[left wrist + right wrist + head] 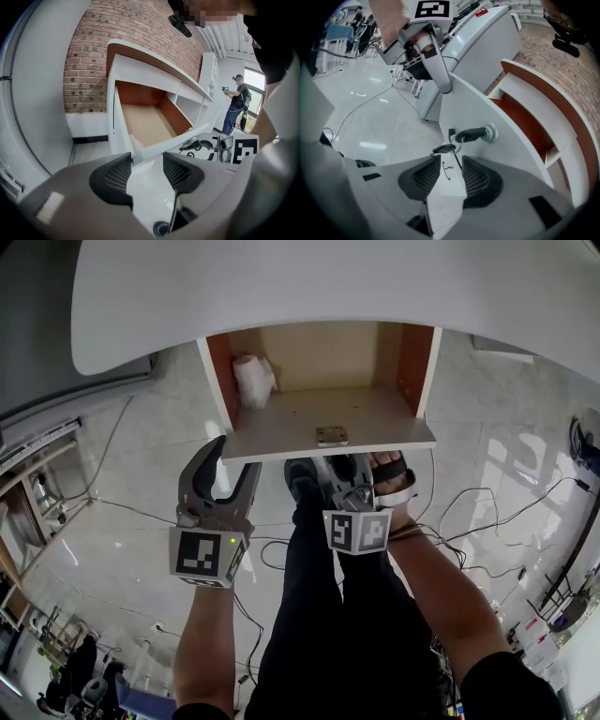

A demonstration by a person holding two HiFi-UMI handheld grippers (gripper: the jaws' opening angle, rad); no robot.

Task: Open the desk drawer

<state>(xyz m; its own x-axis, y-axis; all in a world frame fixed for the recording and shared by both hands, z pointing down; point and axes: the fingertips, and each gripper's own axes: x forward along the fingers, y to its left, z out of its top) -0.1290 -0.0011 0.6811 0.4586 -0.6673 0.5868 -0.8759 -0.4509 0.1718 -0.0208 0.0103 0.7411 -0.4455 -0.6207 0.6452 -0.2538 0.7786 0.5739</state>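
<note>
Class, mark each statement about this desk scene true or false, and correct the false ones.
1. The drawer is open. True.
2. The drawer is empty. False: a white bundle lies in its left rear corner.
3. A key sits in the lock on the drawer's front. True.
4. The left gripper has its jaws shut. False: they stand wide apart.
5. The desk top is black. False: it is white.

Drawer (330, 414): bare matt wood inside, smooth white front. Brick wall (136, 33) rough. Floor (112, 531) glossy.
</note>
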